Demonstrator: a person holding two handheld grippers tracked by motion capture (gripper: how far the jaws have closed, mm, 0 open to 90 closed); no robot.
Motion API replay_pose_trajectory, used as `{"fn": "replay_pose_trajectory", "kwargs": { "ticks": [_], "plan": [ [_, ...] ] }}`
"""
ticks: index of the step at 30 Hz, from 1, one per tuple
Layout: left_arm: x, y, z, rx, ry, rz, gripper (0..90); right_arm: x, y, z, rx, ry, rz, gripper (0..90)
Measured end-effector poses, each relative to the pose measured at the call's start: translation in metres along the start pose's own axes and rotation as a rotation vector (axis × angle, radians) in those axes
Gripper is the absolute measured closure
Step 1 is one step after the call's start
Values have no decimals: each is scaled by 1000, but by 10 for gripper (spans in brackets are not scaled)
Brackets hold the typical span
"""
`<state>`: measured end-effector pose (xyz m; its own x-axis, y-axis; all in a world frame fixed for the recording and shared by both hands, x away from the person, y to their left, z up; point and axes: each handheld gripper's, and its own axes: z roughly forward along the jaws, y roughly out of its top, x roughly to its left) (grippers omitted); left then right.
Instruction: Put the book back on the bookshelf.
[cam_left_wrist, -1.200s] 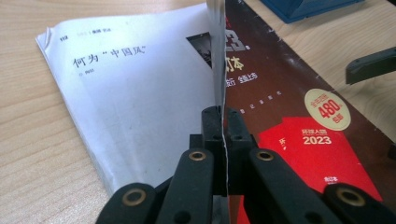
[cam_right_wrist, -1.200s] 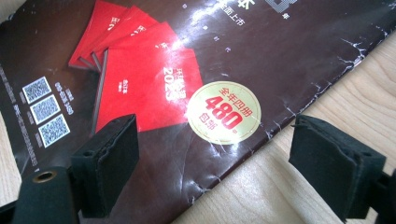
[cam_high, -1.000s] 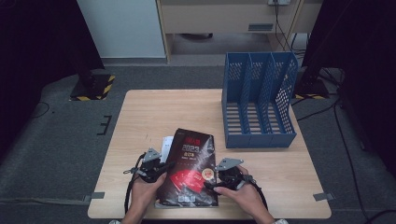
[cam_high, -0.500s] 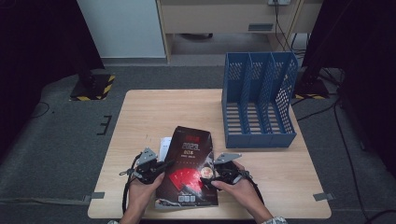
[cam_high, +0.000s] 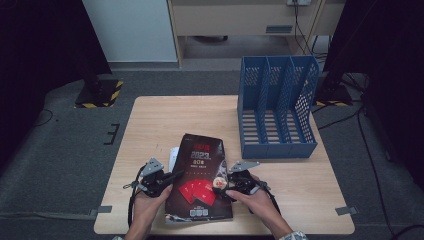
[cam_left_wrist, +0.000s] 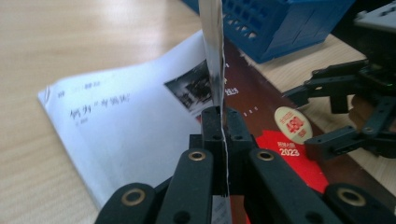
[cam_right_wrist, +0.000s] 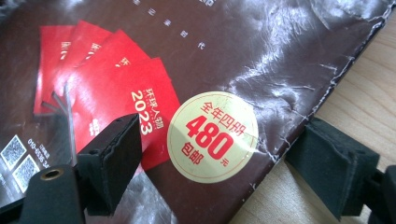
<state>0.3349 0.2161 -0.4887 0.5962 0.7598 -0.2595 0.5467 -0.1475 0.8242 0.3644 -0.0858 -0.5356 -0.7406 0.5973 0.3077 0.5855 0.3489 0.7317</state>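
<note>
The left claw (cam_left_wrist: 219, 140) pinches the dark magazine's (cam_high: 200, 185) cover, low in the frame; next the spread right claw (cam_right_wrist: 210, 163), which was just closing, should grab its edge

Blue three-slot file rack (cam_high: 278, 112) upright at the wooden table's (cam_high: 165, 120) far right, grey carpet (cam_high: 60, 145) around.

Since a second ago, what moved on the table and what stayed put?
The dark magazine slid a little toward the person. The left gripper stays shut on its cover edge. The right gripper has just been closing, its jaws straddling the magazine's edge, not yet pinching. The blue file rack stayed put.
</note>
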Motion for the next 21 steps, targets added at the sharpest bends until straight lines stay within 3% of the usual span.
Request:
{"fn": "replay_pose_trajectory", "kwargs": {
  "ticks": [2, 5, 8, 10, 15, 16, 21],
  "plan": [
    [2, -1, 2, 17, 10, -1, 828, 1, 0, 0, 1, -5, -10, 184],
    [8, -5, 3, 60, 83, -20, 702, 1, 0, 0, 2, -6, -12, 186],
    [12, -6, 0, 82, 179, -19, 492, 1, 0, 0, 3, -9, -16, 188],
    [12, -7, -3, 106, 232, 27, 413, 1, 0, 0, 8, -10, -16, 188],
    [7, -10, -2, 142, 229, 65, 411, -1, 1, -1, 7, 0, -6, 198],
    [7, -12, 3, 178, 230, 77, 408, -2, 1, -1, 4, 2, 0, 199],
    [9, -16, 11, 214, 219, 79, 411, -2, 0, -1, -3, -1, -1, 198]
  ]
}}
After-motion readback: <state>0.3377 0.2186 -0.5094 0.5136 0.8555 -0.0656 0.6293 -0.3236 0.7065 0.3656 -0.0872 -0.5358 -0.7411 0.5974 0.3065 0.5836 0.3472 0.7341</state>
